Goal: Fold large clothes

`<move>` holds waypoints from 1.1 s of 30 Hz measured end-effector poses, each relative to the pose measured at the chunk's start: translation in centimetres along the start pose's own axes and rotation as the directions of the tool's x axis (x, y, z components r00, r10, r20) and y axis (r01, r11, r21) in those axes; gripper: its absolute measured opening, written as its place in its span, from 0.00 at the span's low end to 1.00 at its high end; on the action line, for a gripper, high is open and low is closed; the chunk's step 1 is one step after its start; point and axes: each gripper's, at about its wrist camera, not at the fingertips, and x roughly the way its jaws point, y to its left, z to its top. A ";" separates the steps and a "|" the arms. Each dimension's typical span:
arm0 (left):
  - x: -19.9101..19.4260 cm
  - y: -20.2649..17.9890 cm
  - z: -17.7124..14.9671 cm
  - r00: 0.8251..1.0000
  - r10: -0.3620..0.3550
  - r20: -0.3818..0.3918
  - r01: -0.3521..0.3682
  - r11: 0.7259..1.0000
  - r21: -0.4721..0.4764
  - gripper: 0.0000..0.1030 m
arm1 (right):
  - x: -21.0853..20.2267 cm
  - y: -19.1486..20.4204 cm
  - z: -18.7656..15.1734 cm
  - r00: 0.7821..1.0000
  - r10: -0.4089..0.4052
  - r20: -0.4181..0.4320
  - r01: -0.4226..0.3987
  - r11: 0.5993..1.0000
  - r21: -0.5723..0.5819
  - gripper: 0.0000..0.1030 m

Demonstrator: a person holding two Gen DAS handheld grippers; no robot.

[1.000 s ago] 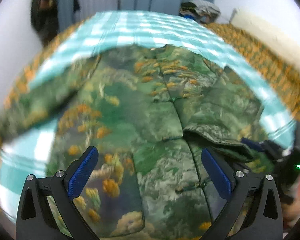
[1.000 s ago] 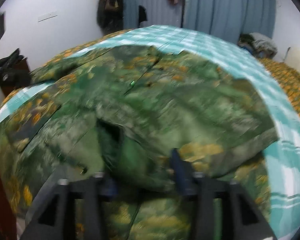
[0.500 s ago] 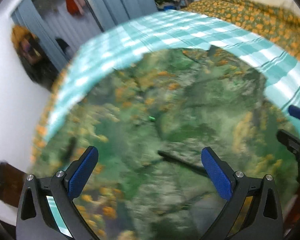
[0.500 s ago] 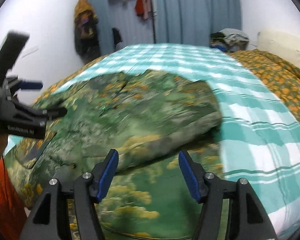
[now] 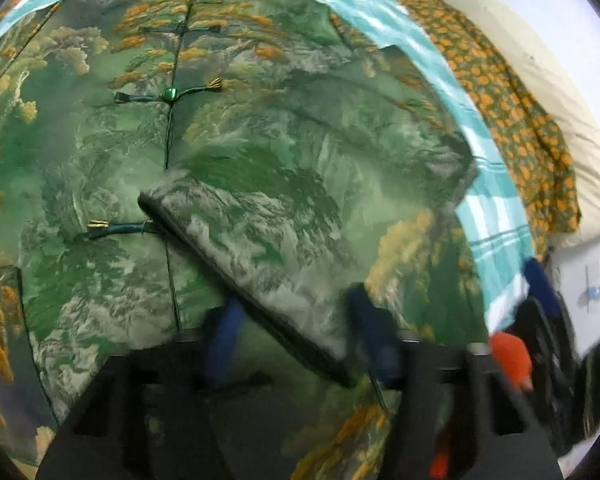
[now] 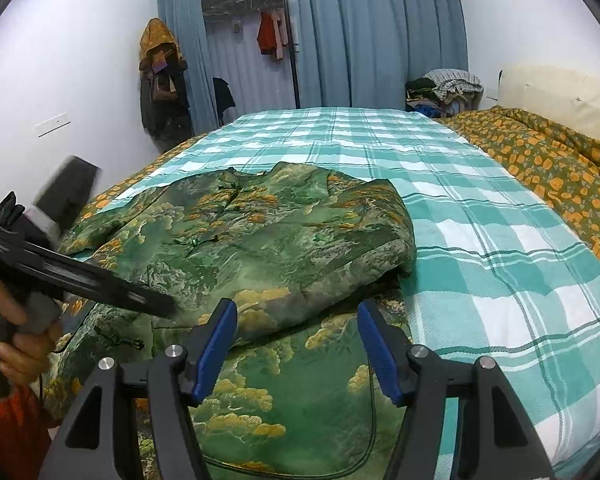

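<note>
Garment: a large green jacket (image 6: 260, 248) w/ a landscape print lies front-up on the teal plaid sheet (image 6: 480, 240), straight ahead of the right gripper (image 6: 298, 344); its lower hem runs under that gripper's fingers.
Fold: the jacket's sleeve (image 5: 260, 224) on the right gripper's side is laid across the chest, cuff end toward the front closure (a line of knotted fasteners, one w/ a green bead (image 5: 171, 94)).
Right gripper: jaws spread wide, blue pads (image 6: 216, 344) to either side of the folded sleeve's edge, gripping nothing; it hovers just above the fabric.
Left gripper: in its own view the left gripper (image 5: 300, 336) is motion-blurred, the folded sleeve's edge lying between its blue pads (image 5: 224, 332); the blur hides whether they pinch the cloth, so its grip can't be told.
Left gripper, seen from the right: its black body (image 6: 80, 276) comes in from the right gripper's left, tip low over the jacket's midsection, held in a bare hand (image 6: 24, 344).
Beyond the jacket: more plaid sheet, then blue curtains (image 6: 380, 32) and hanging clothes.
Right of the grippers: an orange-flowered quilt (image 6: 548, 164) and a cream headboard (image 6: 560, 96).
</note>
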 end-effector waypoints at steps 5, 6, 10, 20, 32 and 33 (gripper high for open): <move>-2.4 -1.1 0.4 0.998 0.030 0.063 -0.033 0.998 0.048 0.08 | -0.4 -0.1 -0.1 1.000 -0.019 0.008 0.019 1.000 -0.009 0.62; -3.2 -1.5 0.7 0.995 0.045 0.088 -0.051 0.996 0.074 0.08 | -0.3 -0.3 0.0 1.000 -0.020 0.006 0.020 1.000 -0.004 0.62; -5.8 -0.6 4.4 0.979 0.093 0.183 -0.119 0.983 0.137 0.08 | 1.1 -1.9 0.8 1.000 0.015 -0.015 -0.015 0.999 0.051 0.62; -2.3 7.6 12.1 0.959 0.183 0.218 -0.202 0.977 0.068 0.09 | 13.5 -7.5 10.4 0.986 0.018 -0.165 -0.010 0.999 0.051 0.50; 1.2 11.6 10.0 0.964 0.155 0.216 -0.159 0.987 0.003 0.14 | 25.9 -8.3 7.2 0.903 0.010 -0.430 0.033 0.995 0.092 0.50; 1.3 11.6 9.9 0.963 0.155 0.222 -0.160 0.987 0.004 0.15 | 26.1 -8.4 7.3 0.895 0.016 -0.445 0.030 0.995 0.095 0.50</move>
